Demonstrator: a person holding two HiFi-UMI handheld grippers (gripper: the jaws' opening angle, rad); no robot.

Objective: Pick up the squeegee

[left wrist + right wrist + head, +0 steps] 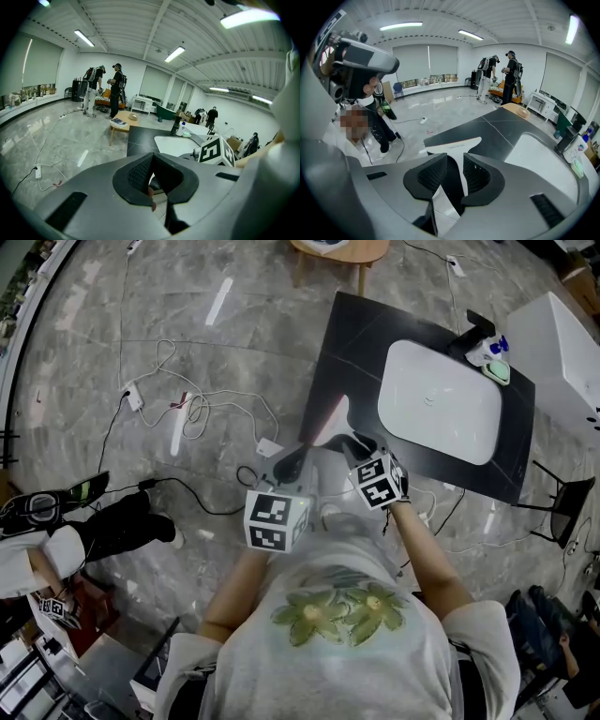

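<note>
A white squeegee (336, 416) lies near the corner of the black counter (356, 343). In the right gripper view its blade (454, 145) points away and its thin handle runs back between the jaws. My right gripper (361, 444) (454, 157) straddles that handle: the right pad lies against it, and a dark gap shows on the left side. To the left of the counter's corner my left gripper (292, 460) (152, 157) hangs over the floor, its tips together and holding nothing.
A white sink (436, 399) (543, 159) is set in the counter, with bottles (487, 351) at its far end. Cables (187, 409) trail over the grey floor. A small wooden table (122, 121) stands beyond the counter, and people (115, 89) stand farther back.
</note>
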